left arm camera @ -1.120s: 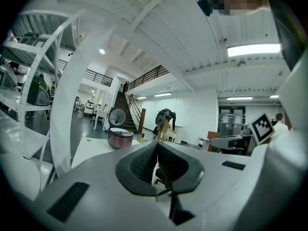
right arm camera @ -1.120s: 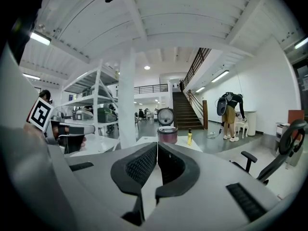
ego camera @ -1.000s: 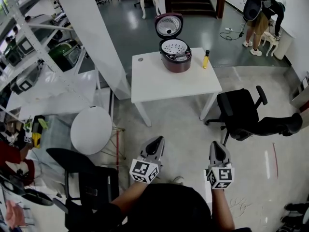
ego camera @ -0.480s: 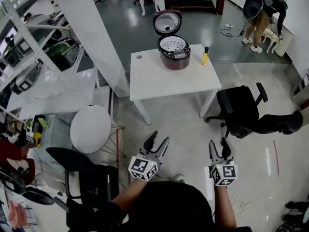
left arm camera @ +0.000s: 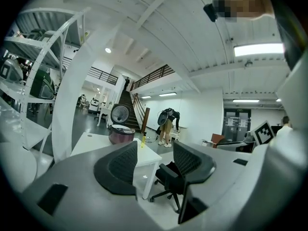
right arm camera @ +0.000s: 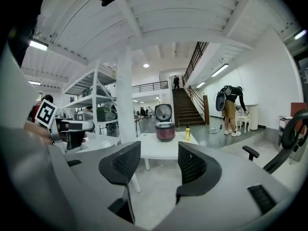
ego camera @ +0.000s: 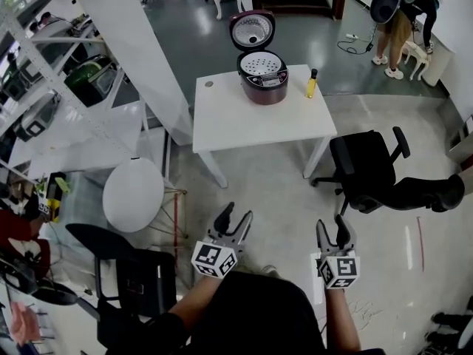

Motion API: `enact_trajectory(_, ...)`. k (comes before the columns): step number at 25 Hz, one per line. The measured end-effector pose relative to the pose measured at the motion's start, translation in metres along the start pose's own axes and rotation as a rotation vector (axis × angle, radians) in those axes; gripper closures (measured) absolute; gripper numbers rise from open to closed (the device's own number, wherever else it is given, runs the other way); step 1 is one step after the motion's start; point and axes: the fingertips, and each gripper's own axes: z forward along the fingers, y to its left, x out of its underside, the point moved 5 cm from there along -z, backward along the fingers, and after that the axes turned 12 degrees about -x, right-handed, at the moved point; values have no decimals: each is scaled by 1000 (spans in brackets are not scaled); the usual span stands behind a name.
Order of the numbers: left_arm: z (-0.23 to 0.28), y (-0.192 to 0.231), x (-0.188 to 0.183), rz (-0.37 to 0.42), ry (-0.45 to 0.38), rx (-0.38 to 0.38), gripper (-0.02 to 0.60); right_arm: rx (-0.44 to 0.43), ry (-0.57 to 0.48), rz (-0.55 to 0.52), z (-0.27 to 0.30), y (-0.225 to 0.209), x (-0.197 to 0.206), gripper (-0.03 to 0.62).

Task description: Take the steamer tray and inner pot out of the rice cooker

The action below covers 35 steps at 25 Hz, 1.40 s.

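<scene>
The maroon rice cooker [ego camera: 262, 78] stands at the far edge of a white table [ego camera: 251, 120], its lid [ego camera: 251, 29] tipped up. The white perforated steamer tray [ego camera: 262, 63] lies in its mouth; the inner pot is hidden beneath. Both grippers hover over the floor, well short of the table. My left gripper [ego camera: 235, 217] and right gripper [ego camera: 332, 225] have just been opening and stand open, nothing between their jaws. The cooker [left arm camera: 121, 134] shows small past the left gripper [left arm camera: 153, 157], and the cooker [right arm camera: 165, 131] appears centred beyond the right gripper [right arm camera: 159, 159].
A yellow bottle [ego camera: 312, 83] stands right of the cooker. A black office chair [ego camera: 366, 168] sits by the table's right corner. A round white stool [ego camera: 133, 194], white shelving [ego camera: 44, 65] and a slanted column [ego camera: 129, 43] are at left. A person [ego camera: 399, 9] bends over at back right.
Both grippers went from shut to open. They have sunk slightly in the head view, and the table with the cooker has shifted a little up and left.
</scene>
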Motion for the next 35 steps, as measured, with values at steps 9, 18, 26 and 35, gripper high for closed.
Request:
enact_trajectory(9, 41, 35, -7, -6, 4, -3, 371, -7, 16, -14, 58, -9, -8, 382)
enact_trajectory(18, 145, 62, -18, -24, 26, 69, 371, 26, 48, -1, 148, -45, -21, 382)
enact_trajectory(26, 231, 113, -41, -131, 83, 77, 371, 21, 86, -3, 261, -70, -52, 382)
enact_trajectory(35, 323, 188, -82, -132, 61, 85, 371, 16, 87, -1, 381, -79, -96, 382)
